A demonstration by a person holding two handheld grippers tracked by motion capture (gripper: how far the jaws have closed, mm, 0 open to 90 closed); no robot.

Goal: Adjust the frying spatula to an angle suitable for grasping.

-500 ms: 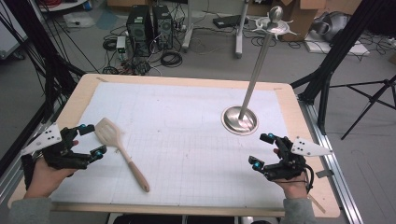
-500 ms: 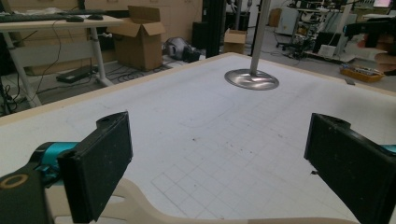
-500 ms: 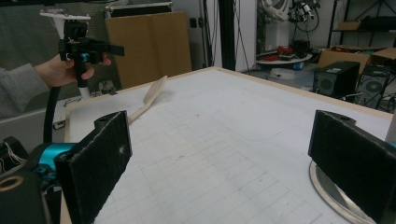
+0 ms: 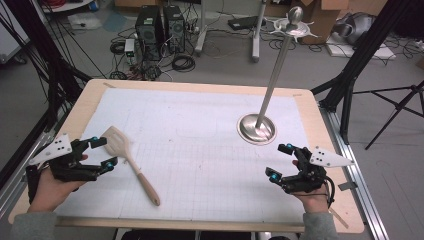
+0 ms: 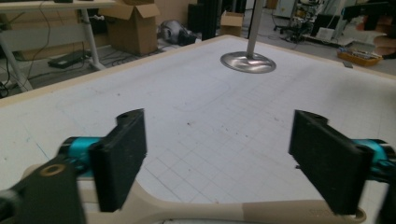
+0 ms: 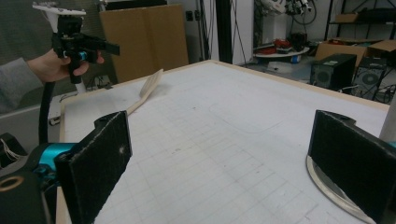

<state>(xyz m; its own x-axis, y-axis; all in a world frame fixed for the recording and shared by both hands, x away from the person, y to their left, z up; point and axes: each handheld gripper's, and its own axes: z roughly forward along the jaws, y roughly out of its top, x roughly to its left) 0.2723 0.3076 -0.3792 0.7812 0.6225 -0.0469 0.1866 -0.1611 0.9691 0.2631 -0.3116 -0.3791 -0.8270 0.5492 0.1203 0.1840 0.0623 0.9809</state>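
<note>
Wooden spatula (image 4: 129, 161) lies on the gridded mat (image 4: 200, 150), no readable writing; left gripper (image 4: 99, 153) spread beside its blade, right gripper (image 4: 281, 161) spread, empty.

Spatula (image 5: 196, 211): in your left gripper view, the bottom edge cuts it off.
Stand base (image 6: 336, 191): your right gripper's jaw hides part.

A steel stand (image 4: 257, 127) with a round base and a tall pole rises from the white grid mat (image 4: 200, 145) on the table (image 4: 85, 97). Behind the table, computer towers (image 4: 160, 22), cables and cardboard boxes (image 5: 133, 28) sit on the floor.
</note>
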